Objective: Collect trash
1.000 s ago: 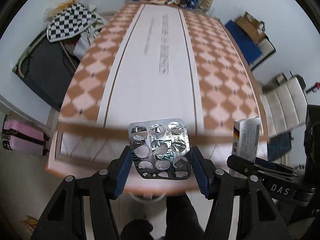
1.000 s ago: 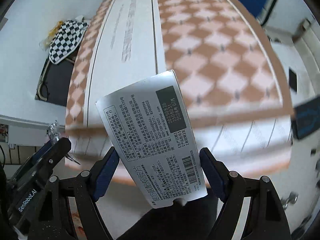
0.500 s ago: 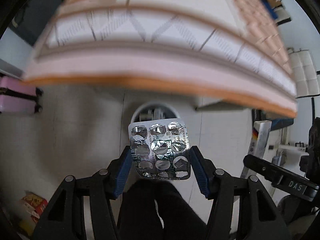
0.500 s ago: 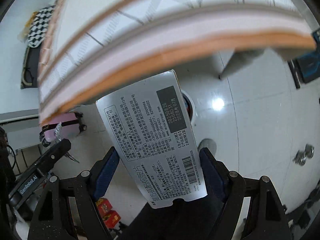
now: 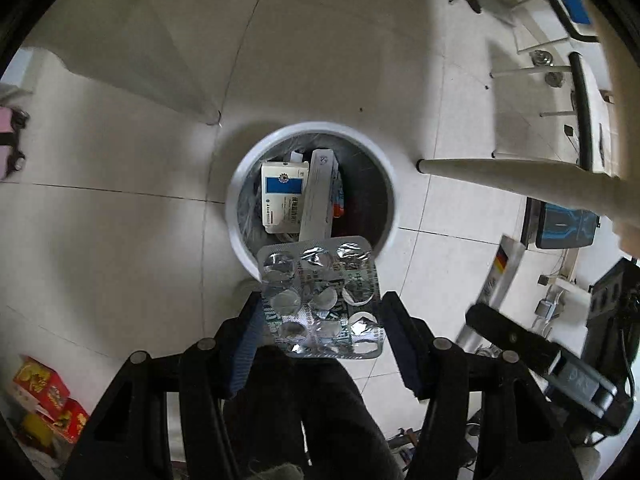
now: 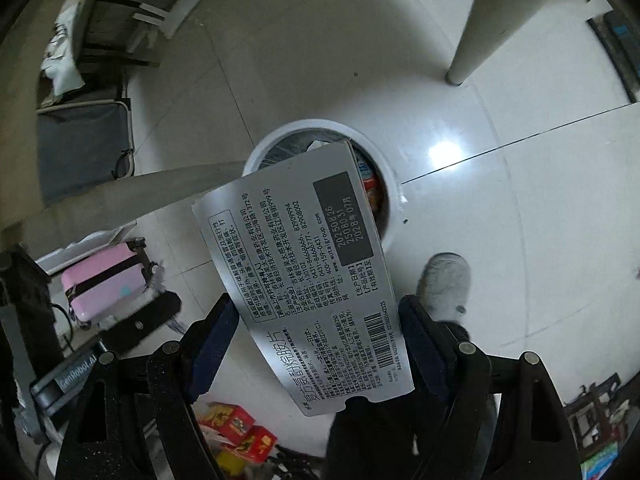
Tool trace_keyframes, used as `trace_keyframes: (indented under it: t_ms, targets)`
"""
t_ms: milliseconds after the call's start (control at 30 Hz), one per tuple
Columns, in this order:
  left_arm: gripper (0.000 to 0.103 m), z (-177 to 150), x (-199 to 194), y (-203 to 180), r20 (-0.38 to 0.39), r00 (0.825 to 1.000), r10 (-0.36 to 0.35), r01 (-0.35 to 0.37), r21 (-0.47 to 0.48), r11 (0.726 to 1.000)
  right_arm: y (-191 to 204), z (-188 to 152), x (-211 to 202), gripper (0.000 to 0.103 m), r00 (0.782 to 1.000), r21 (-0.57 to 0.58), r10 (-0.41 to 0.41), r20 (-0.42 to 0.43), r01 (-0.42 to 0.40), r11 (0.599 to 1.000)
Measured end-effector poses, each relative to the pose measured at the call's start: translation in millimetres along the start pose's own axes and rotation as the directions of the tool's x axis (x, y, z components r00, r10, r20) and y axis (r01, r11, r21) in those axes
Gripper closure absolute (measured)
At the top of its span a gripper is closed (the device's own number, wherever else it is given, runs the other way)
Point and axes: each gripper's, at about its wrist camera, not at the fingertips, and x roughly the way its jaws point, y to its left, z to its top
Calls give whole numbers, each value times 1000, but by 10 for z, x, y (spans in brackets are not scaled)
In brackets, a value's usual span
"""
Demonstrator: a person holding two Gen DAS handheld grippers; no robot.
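Pale tiled floor (image 5: 120,152) carries a white bin (image 5: 240,168) just ahead of the claw, red boxes (image 5: 44,396) beside it

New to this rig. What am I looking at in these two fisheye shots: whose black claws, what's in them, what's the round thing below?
There is no robot here: a person holds a two-finger gripper in each hand, and each gripper carries a fisheye camera looking along its fingers. Both cameras point down at the tiled floor.

Left wrist view: the left gripper is clamped on a used silver blister pack, above a round white trash bin that already holds medicine boxes.

Right wrist view: the right gripper grips a flattened grey medicine carton printed with Chinese text and a barcode, over the same bin.

Also on the floor: a pink suitcase, red boxes and a table leg.
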Motion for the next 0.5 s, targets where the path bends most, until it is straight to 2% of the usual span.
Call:
trace_keyframes:
  t_ms: [67, 100, 133, 167, 333, 500]
  targets:
    - [13, 36, 133, 75, 14, 1000, 10, -10, -11, 1000, -39, 168, 306, 19, 1000, 4, 26, -12, -26, 1000]
    - [10, 46, 185, 112, 15, 1000, 17, -16, -19, 1000, -55, 225, 445, 17, 999, 2, 25, -26, -25, 1000]
    - [9, 21, 179, 169, 20, 1000, 21, -20, -30, 999, -66, 266, 549, 4, 999, 2, 19, -33, -19, 1000]
    - [9, -4, 187, 206, 26, 999, 30, -29, -38, 999, -80, 299, 652, 0, 999, -2, 32, -39, -32, 999]
    - [9, -185, 1, 302, 77, 989, 126, -123, -49, 991, -134, 248, 706, 0, 999, -63, -44, -3, 44, 997]
    - [9, -504, -366, 161, 160, 959, 236, -237, -13, 971, -74, 39, 345, 0, 985, -130, -153, 72, 162, 978]
